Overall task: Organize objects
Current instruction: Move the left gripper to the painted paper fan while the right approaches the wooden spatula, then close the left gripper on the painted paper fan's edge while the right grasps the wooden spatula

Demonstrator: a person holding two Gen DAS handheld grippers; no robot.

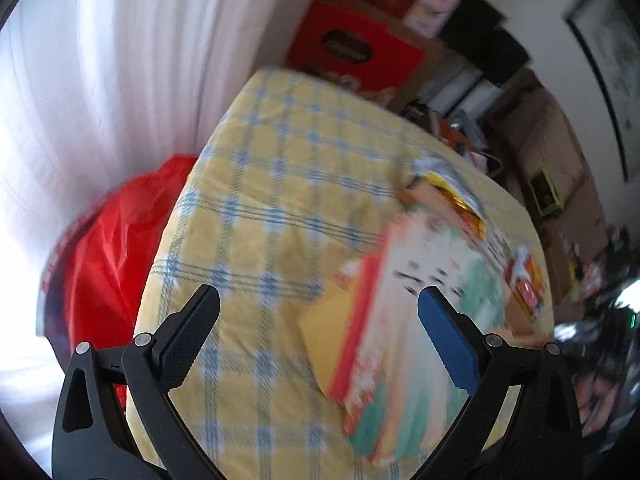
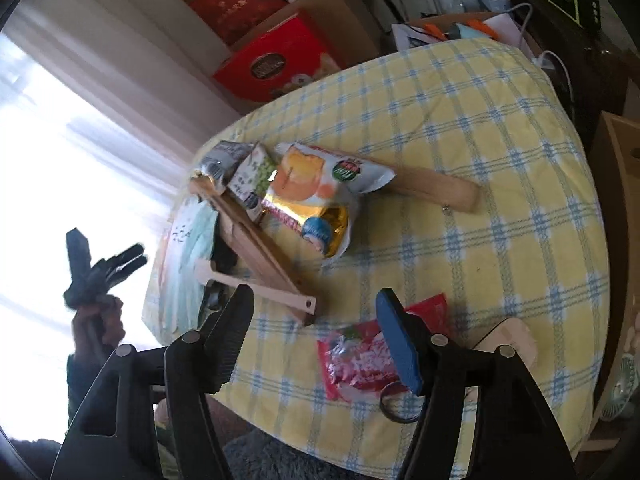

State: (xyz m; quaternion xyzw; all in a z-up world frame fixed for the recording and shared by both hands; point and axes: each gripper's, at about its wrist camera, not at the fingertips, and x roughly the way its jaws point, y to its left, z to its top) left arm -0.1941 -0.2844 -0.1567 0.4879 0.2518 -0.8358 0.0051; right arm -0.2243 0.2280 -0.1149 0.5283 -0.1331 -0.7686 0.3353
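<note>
one red packet (image 2: 362,358) beside right tongs (image 2: 316,334)

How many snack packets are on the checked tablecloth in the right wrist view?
4: a grey packet and a green packet at the far left, an orange packet beside them, a red packet nearest the camera. Others may be hidden underneath.

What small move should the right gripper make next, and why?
Probably ease right and down to straddle the red snack packet. The right gripper stands open and empty above the checked tablecloth, and the packet lies loose under its blue finger, apart from the snack pile.
</note>
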